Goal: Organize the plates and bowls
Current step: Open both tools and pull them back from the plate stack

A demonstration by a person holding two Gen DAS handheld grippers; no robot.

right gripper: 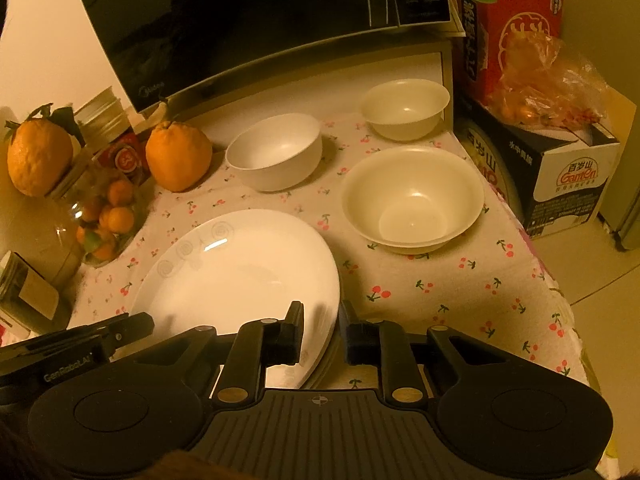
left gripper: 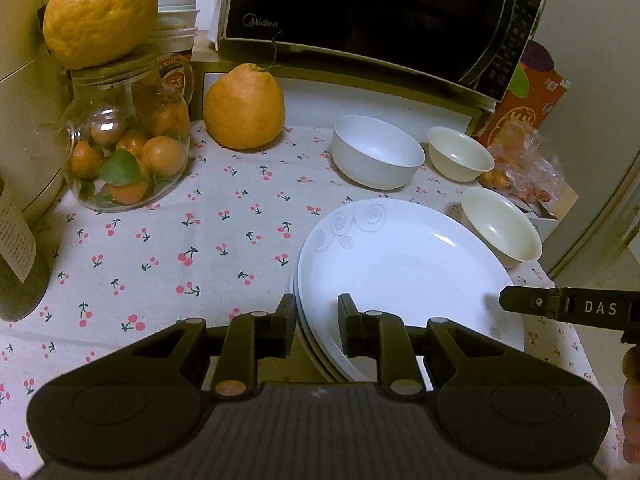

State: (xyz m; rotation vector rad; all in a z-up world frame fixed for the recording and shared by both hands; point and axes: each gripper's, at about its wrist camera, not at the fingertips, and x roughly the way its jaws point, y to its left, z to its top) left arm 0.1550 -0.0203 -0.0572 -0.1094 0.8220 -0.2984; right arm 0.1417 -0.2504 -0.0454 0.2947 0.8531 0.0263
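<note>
A stack of white plates [left gripper: 404, 268] with a swirl pattern lies on the cherry-print tablecloth; it also shows in the right wrist view [right gripper: 236, 268]. My left gripper [left gripper: 316, 320] is open, its fingers straddling the stack's left rim. My right gripper [right gripper: 320, 328] is open, its fingers straddling the stack's right rim. A white bowl [left gripper: 376, 152] stands behind the plates. Two cream bowls stand to the right, one far [left gripper: 460, 154] and one near [left gripper: 502, 224]. In the right wrist view the white bowl [right gripper: 276, 150], far cream bowl [right gripper: 404, 108] and near cream bowl [right gripper: 412, 198] all show empty.
A black microwave [left gripper: 368, 12] sits on a shelf behind. A glass jar of small oranges [left gripper: 128, 140] with a large citrus on top stands left, another large citrus [left gripper: 244, 106] beside it. Cartons and a bag of fruit [right gripper: 548, 80] stand beyond the table's right edge [right gripper: 560, 292].
</note>
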